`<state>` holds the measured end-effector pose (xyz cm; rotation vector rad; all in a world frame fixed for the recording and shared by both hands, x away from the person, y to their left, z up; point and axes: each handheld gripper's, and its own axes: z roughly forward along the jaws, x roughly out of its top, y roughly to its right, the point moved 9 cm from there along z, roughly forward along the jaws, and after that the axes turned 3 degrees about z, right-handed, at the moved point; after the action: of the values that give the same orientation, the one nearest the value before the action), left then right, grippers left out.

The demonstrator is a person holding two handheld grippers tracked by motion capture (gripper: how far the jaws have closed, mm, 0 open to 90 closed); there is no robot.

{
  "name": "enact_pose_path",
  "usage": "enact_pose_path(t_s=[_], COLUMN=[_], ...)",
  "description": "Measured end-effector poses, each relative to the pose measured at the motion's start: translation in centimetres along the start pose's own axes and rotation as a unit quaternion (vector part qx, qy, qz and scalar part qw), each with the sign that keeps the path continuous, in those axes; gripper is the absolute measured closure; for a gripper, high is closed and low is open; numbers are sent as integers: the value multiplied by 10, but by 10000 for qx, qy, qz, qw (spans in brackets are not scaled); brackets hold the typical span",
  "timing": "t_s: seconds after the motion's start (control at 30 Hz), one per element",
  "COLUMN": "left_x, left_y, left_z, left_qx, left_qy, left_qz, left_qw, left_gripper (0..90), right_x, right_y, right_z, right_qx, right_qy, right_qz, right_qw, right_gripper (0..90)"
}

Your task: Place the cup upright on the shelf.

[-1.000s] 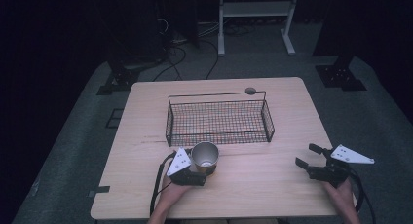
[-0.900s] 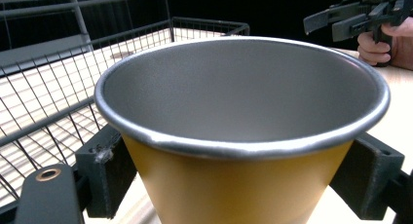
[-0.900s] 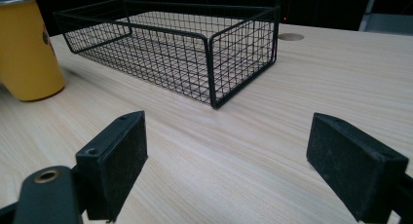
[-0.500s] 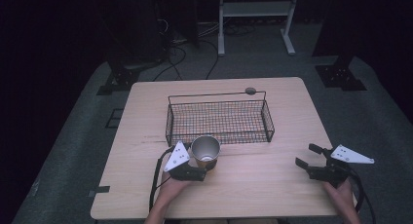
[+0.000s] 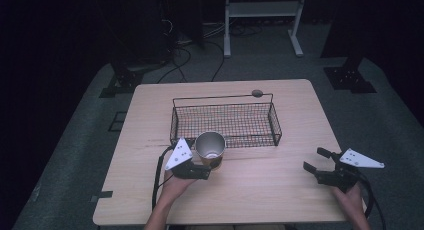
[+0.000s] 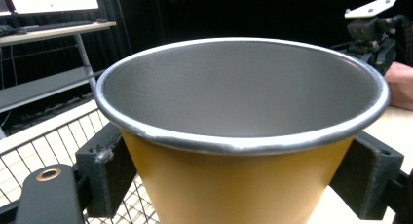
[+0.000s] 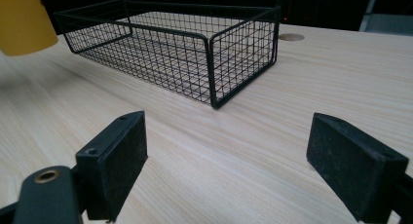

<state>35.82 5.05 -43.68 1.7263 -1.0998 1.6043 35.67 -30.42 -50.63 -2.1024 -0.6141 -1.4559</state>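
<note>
Left gripper (image 5: pixel 202 171) has the cup: a tapered yellow-orange cup with a grey metal-look lining and rolled silver rim (image 5: pixel 210 149). In the left gripper view that cup (image 6: pixel 242 136) sits squarely between the two black jaws, one pad pressed on each flank below the rim, mouth up and roughly upright. The jaws are drawn in as far as the cup's wall lets them; nothing else is in there.

From the high view the cup hangs at the near left corner of the black wire mesh basket (image 5: pixel 225 121), just outside its near wall, over the pale wooden table (image 5: pixel 280 200). The right gripper view catches the cup's yellow side (image 7: pixel 22 22) off the basket's corner (image 7: pixel 214 58), clear of the tabletop, I judge.

How will it handle? It looks light and empty: the inside shows bare. The wall looks stiff enough to take a side squeeze, but the taper is the catch: smooth sloping sides can let a cup creep down through the pads, so a hold high up, just under the rolled rim, seems safest, and that's about where the pads are. A hard pinch could dent it if the wall is thin; I can't tell the gauge.

Right gripper (image 5: pixel 320 162) rests at the near right of the table, well apart from the cup, jaws spread wide and empty, with bare tabletop between the pads (image 7: pixel 114 151).
</note>
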Motion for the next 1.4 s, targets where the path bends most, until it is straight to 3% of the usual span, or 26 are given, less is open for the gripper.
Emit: enact_pose_path(t_s=[0.43, 0.9, 1.4], left_x=[26, 39, 56], left_y=[-16, -32, -47], left_z=[9, 18, 34], left_qx=[-11, -15, -44], left_qy=[105, 119, 169], left_qz=[56, -34, 4], left_qw=[9999, 9999, 9998], left_gripper=[148, 148, 149], right_x=[0, 0, 0], right_y=[0, 0, 0], right_z=[0, 0, 0], right_qx=[4, 7, 11], right_qy=[3, 9, 16], right_qz=[1, 10, 20], right_qw=[10000, 10000, 10000], right_gripper=[139, 139, 139])
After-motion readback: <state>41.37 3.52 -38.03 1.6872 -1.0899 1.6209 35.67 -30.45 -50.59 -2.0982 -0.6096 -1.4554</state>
